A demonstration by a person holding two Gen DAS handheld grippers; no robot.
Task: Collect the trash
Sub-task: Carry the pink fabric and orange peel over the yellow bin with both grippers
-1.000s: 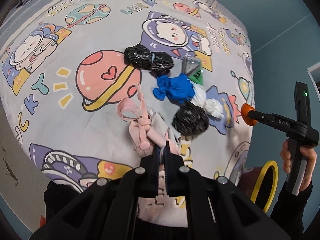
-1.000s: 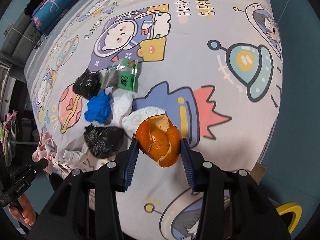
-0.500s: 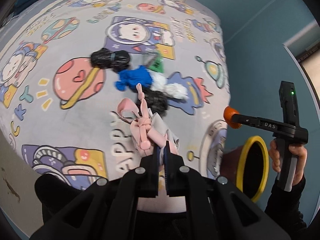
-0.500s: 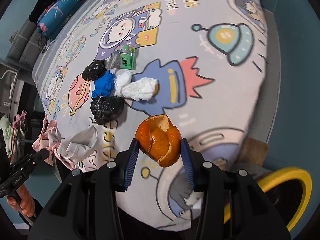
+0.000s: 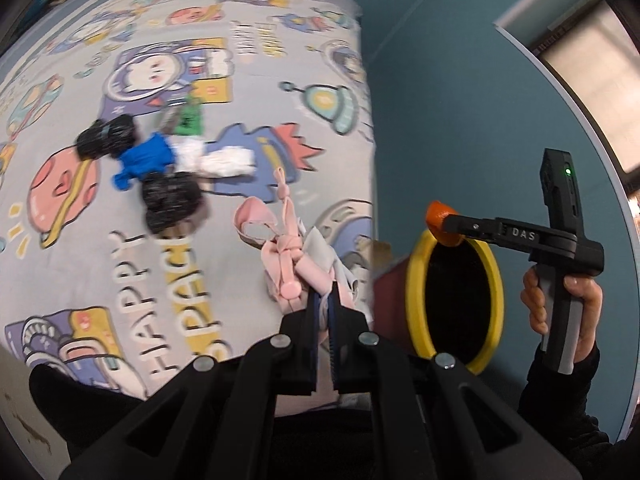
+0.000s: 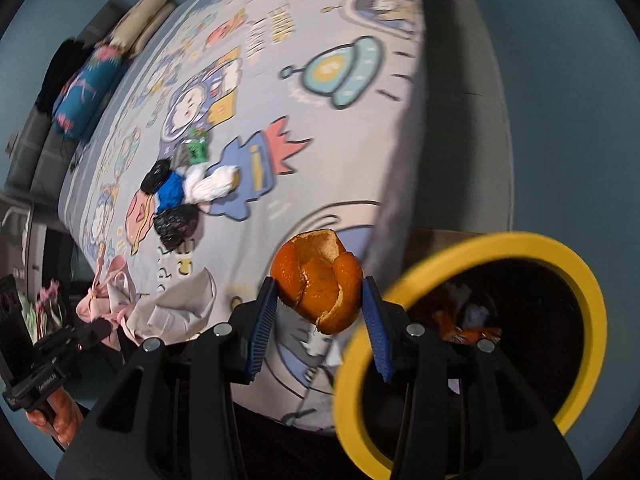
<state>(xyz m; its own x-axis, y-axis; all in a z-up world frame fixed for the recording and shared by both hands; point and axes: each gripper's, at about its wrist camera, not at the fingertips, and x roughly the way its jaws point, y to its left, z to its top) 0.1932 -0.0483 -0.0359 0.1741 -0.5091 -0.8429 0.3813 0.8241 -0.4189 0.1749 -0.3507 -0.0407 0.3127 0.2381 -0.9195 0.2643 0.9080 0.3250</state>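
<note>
My right gripper is shut on an orange peel and holds it in the air just left of the yellow-rimmed trash bin; it also shows in the left wrist view over the bin's rim. My left gripper is shut on a pink and grey cloth bundle at the bed's near edge. On the bed lie two black bags, a blue wad, white tissue and a green wrapper.
The bed with a cartoon space sheet fills the left. The bin stands on the floor at its right corner, with trash inside. Pillows and folded bedding lie at the far end. Teal wall behind.
Both grippers have swung right, away from the trash pile toward the bin. The peel has moved from over the bed to beside the bin's rim. Neither grip has changed.
</note>
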